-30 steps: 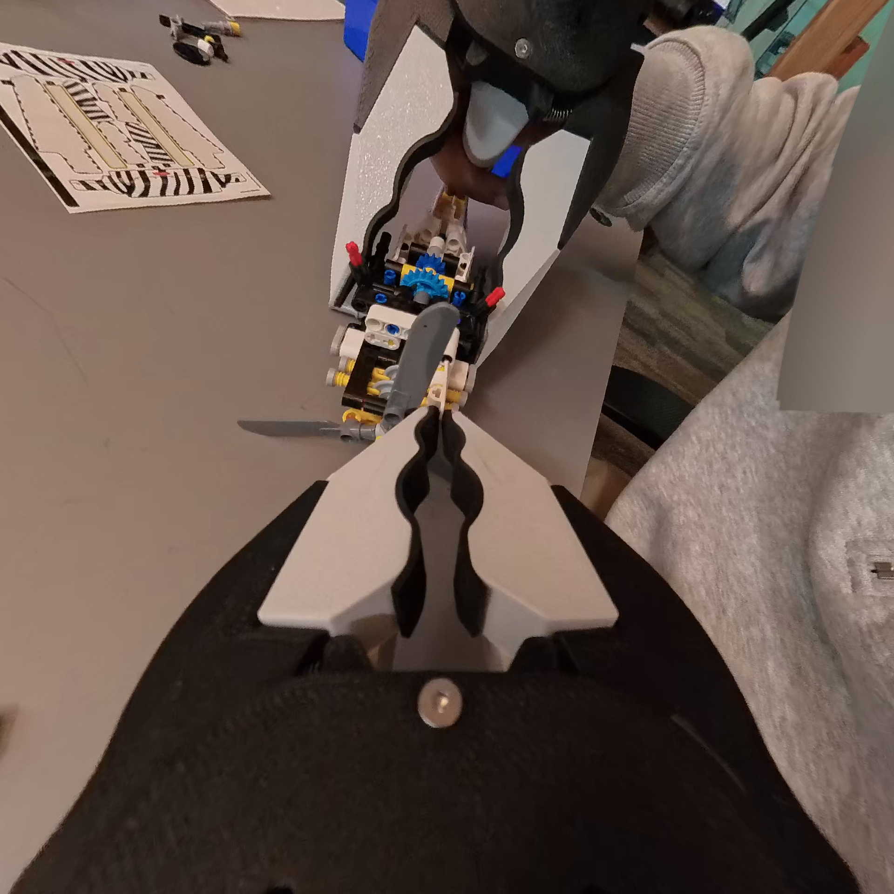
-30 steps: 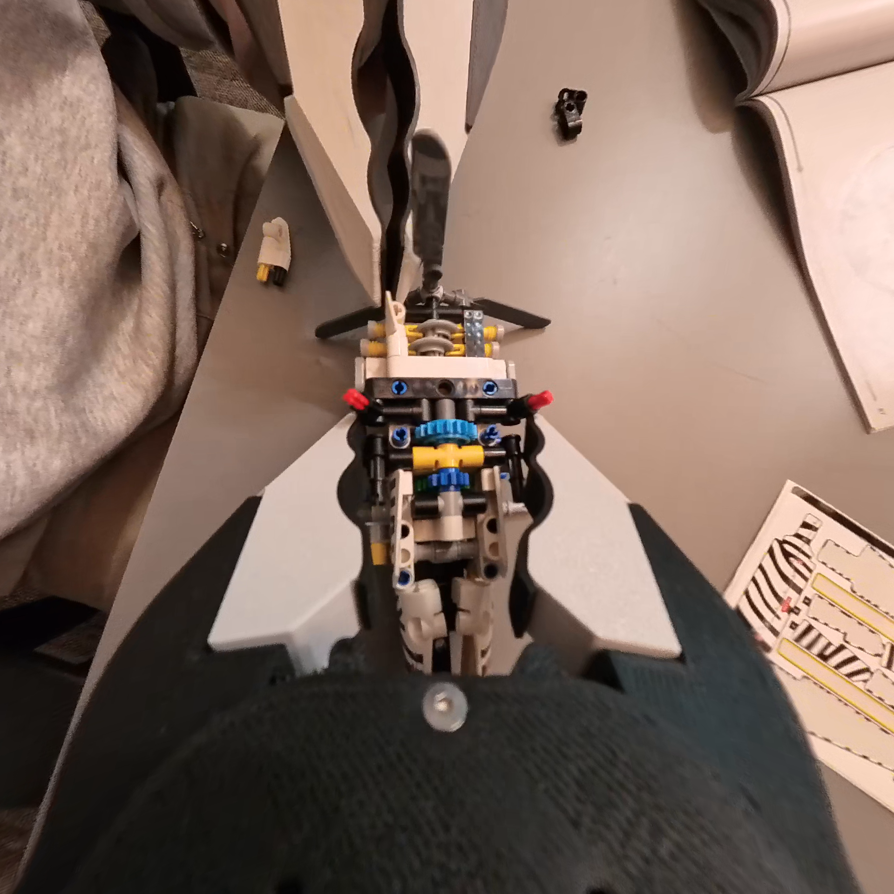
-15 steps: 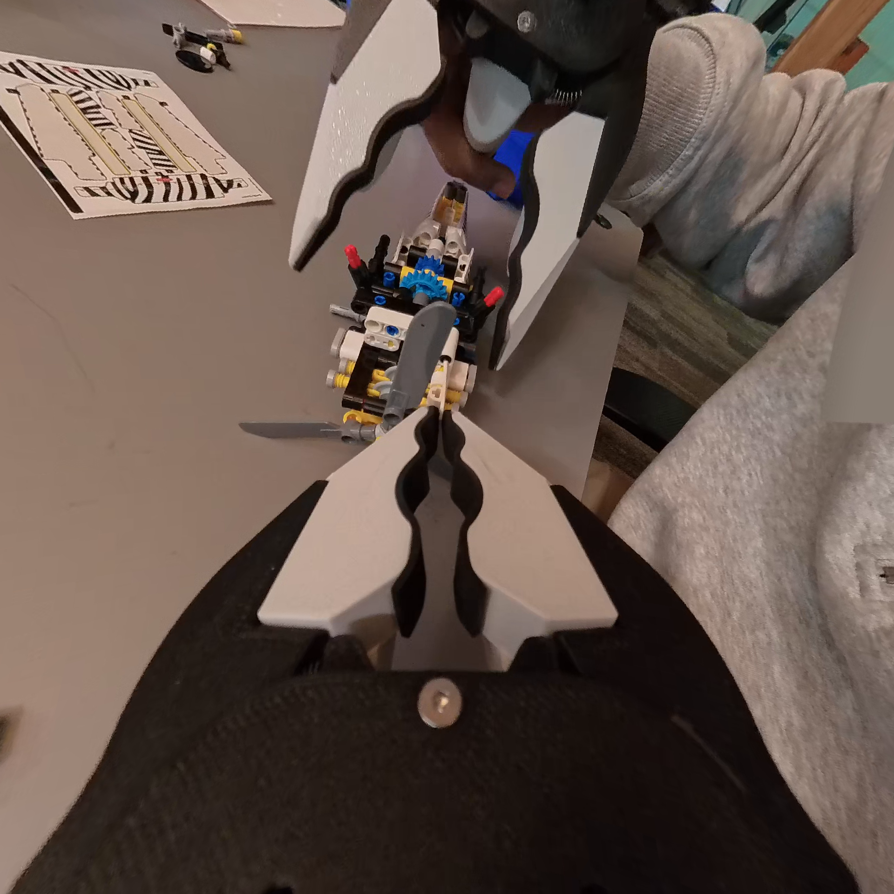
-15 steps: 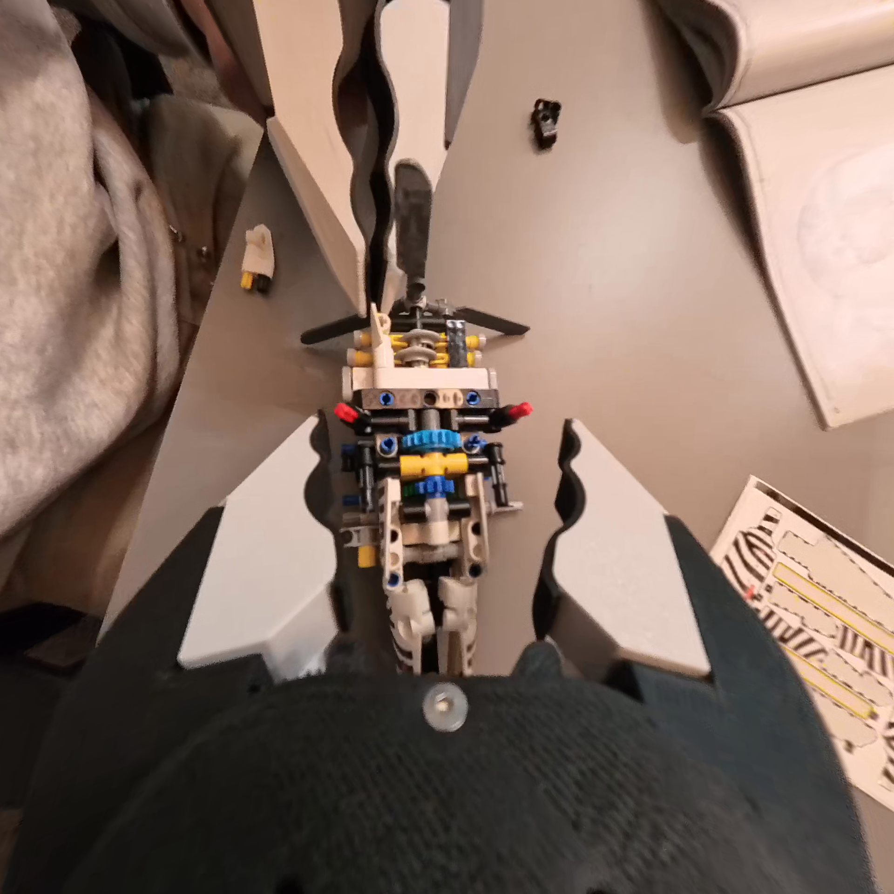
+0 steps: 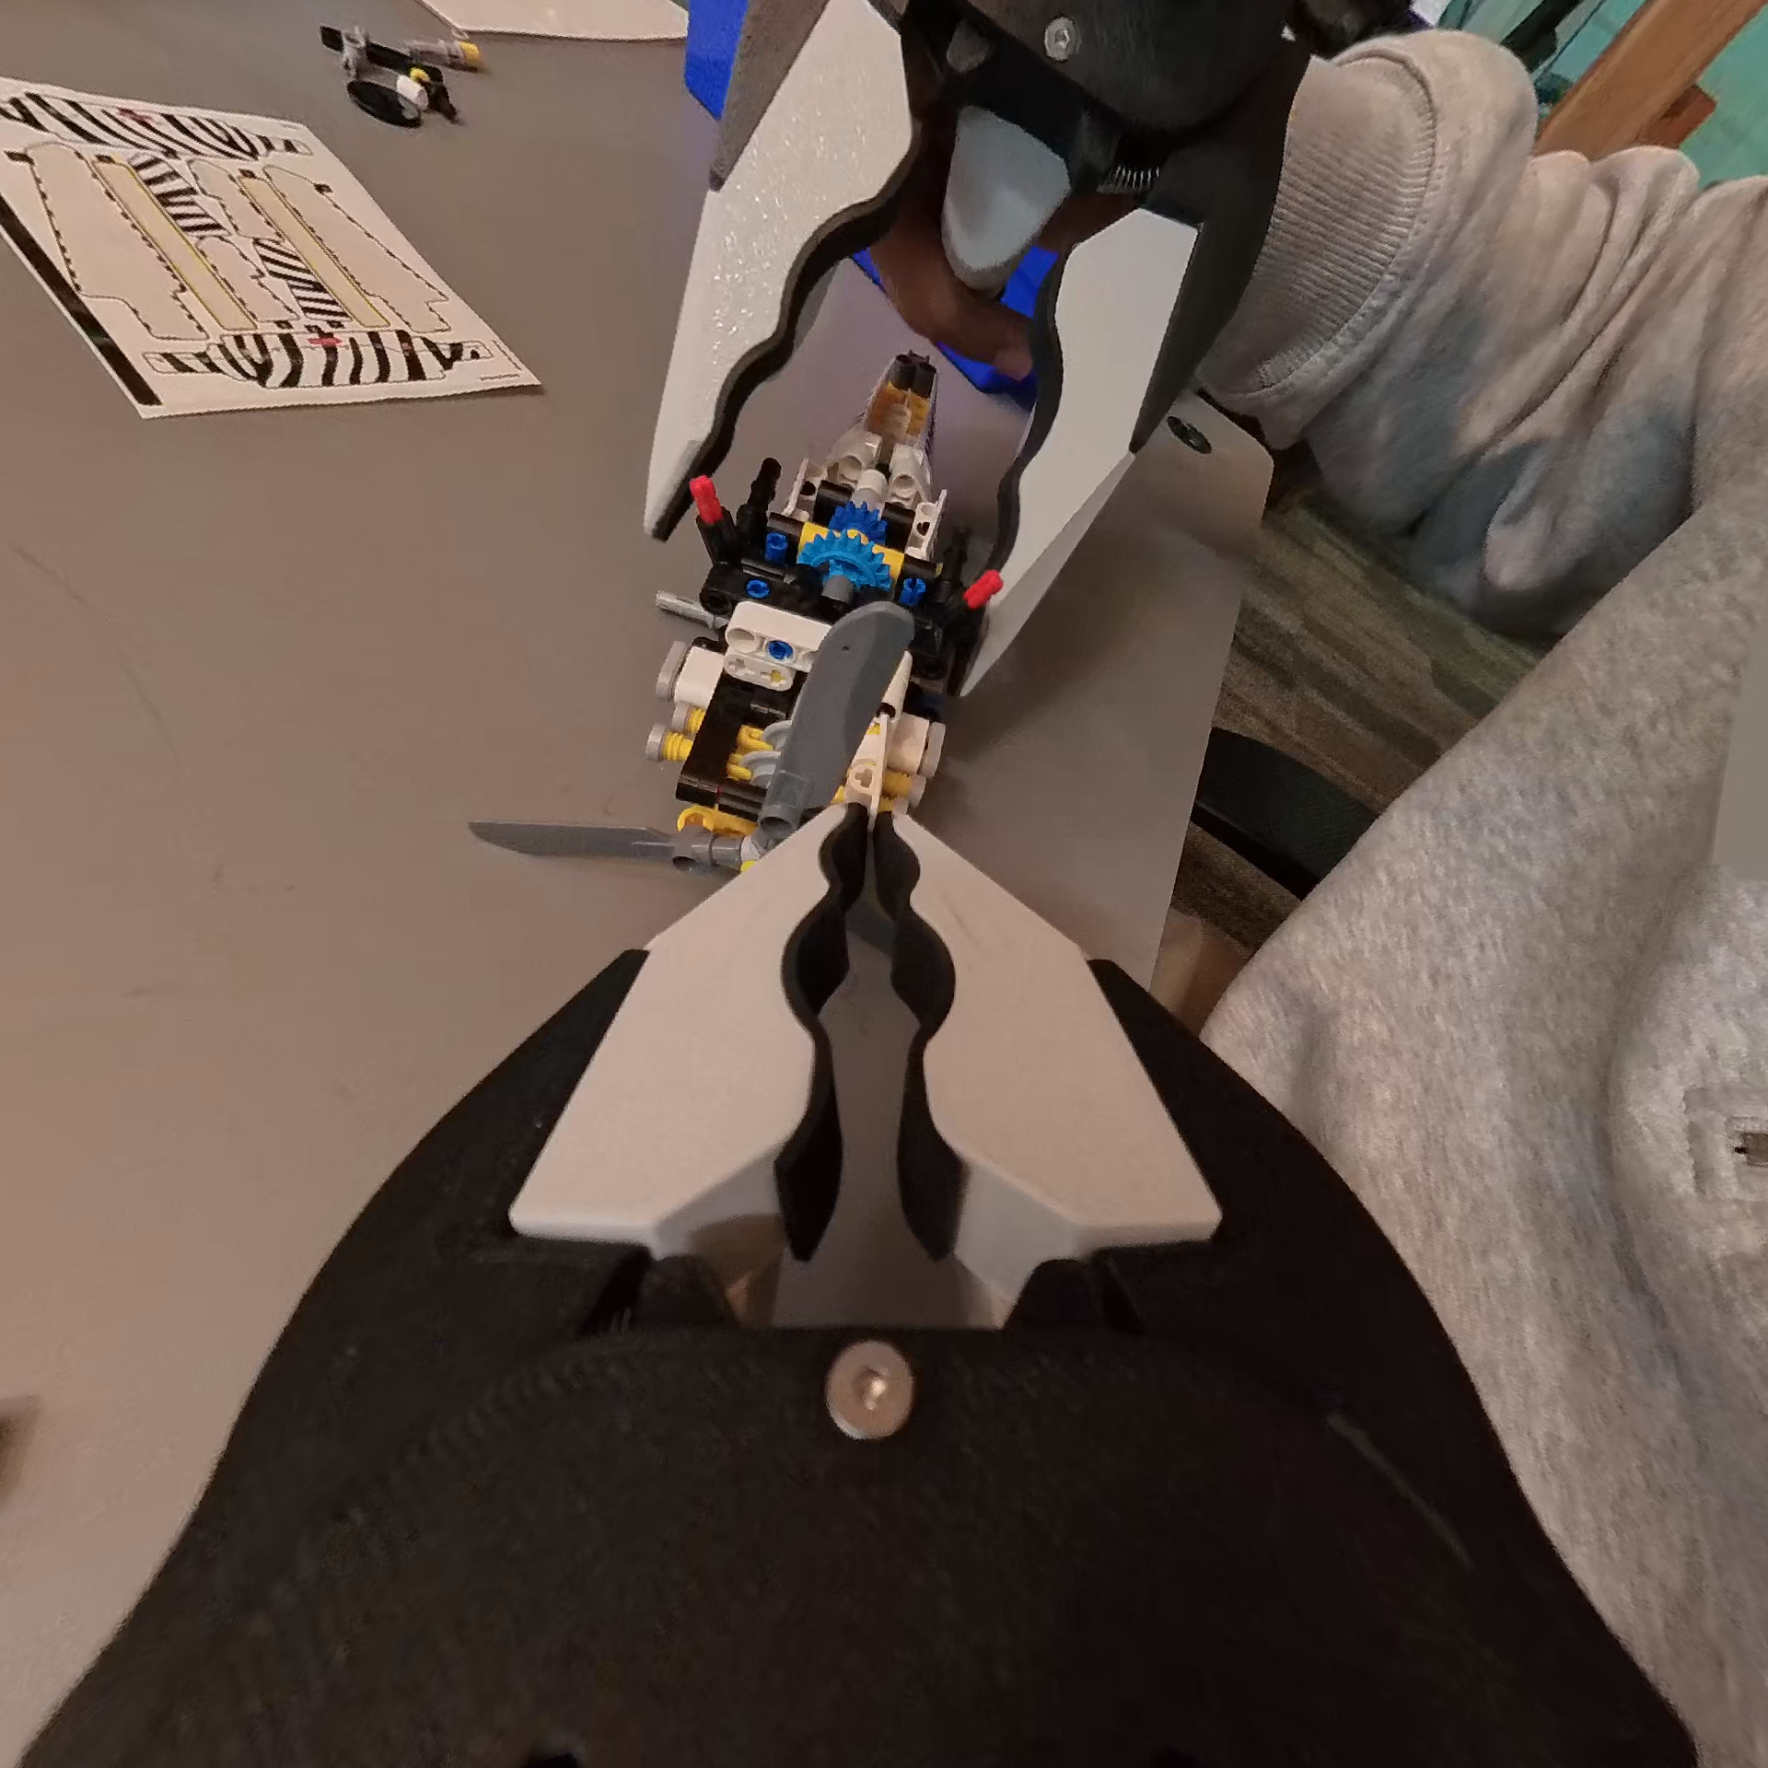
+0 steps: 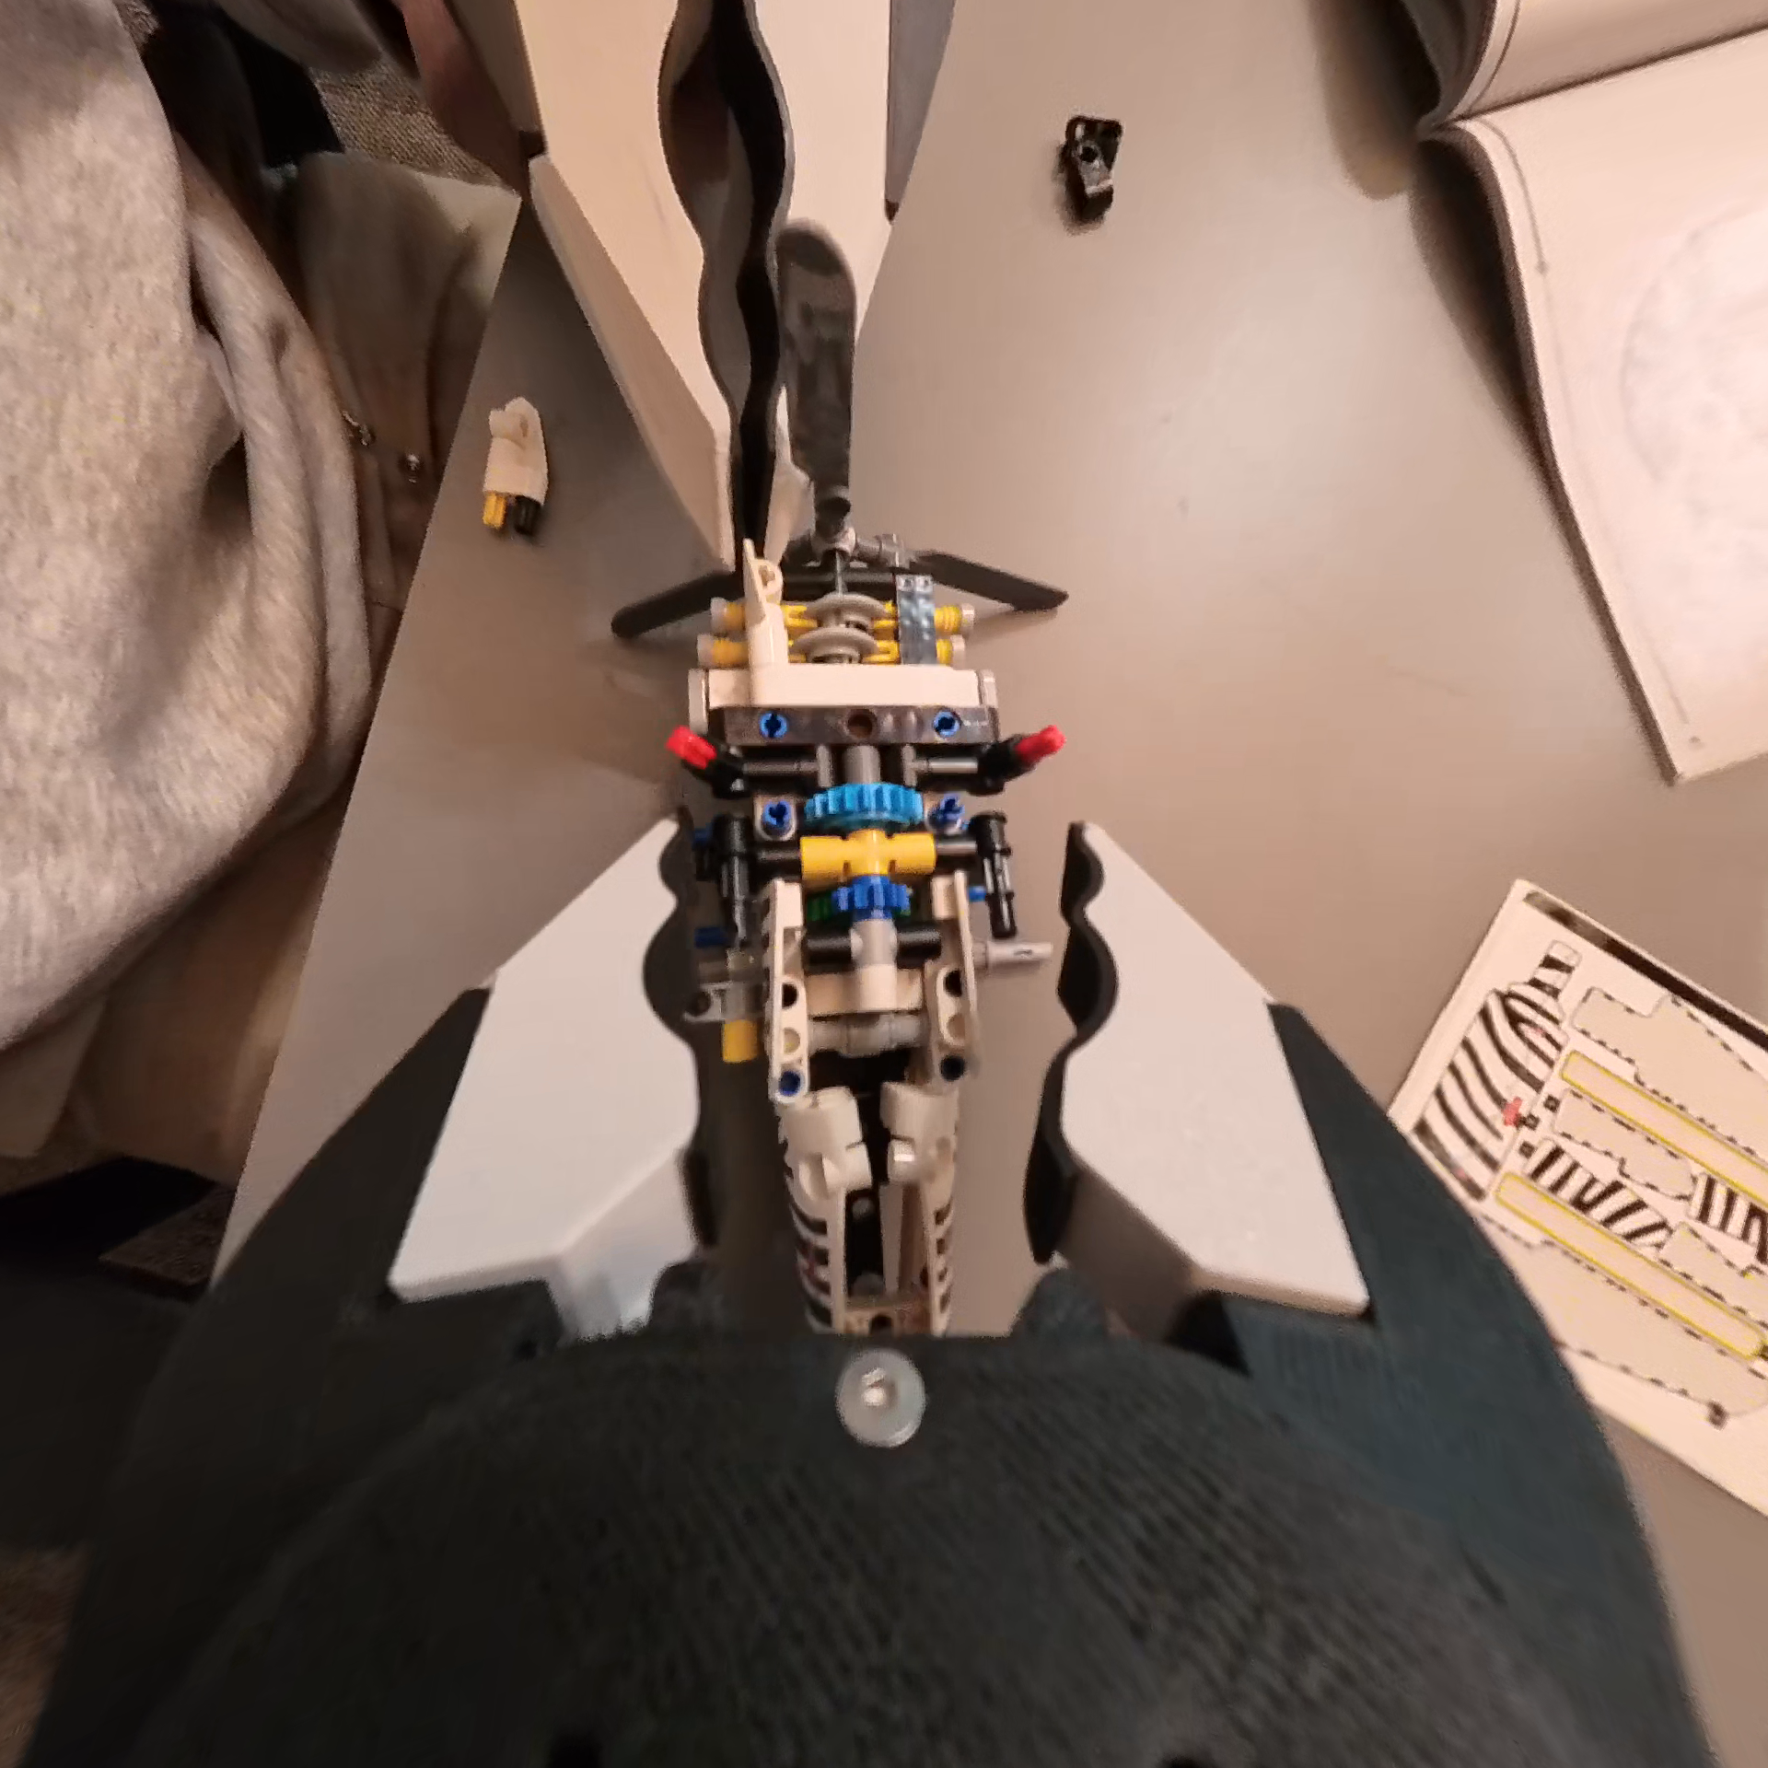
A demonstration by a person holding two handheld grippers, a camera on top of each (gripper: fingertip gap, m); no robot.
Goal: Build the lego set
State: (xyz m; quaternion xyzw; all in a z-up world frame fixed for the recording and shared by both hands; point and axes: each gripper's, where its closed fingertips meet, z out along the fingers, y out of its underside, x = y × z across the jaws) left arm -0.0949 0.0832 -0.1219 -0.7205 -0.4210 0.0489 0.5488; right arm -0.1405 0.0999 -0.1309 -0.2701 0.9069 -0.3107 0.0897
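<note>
The lego model [image 5: 765,660], black, white and yellow with blue gears and grey propeller blades, lies on the grey table [image 5: 287,670]. My left gripper [image 5: 863,825] is shut, its tips pinching a small upright white piece [image 5: 866,780] at the model's propeller end. My right gripper [image 6: 875,851] is open. Its two fingers stand on either side of the model's middle [image 6: 866,851], apart from it. The right gripper also shows in the left wrist view [image 5: 811,603], above the model's far end. The left gripper shows in the right wrist view [image 6: 756,517].
A zebra-striped sticker sheet [image 5: 239,258] lies far left, also in the right wrist view [image 6: 1607,1177]. An open booklet [image 6: 1626,383], a small black piece [image 6: 1089,158] and a white-and-yellow piece [image 6: 517,469] lie near. The table edge [image 5: 1186,765] runs beside a grey sleeve [image 5: 1483,335]. The grippers' ends are close to 6 centimetres from one another.
My right gripper has opened and let go of the model, lifted a little, then come back down around it with its jaws apart. The left gripper and the model have stayed still.
</note>
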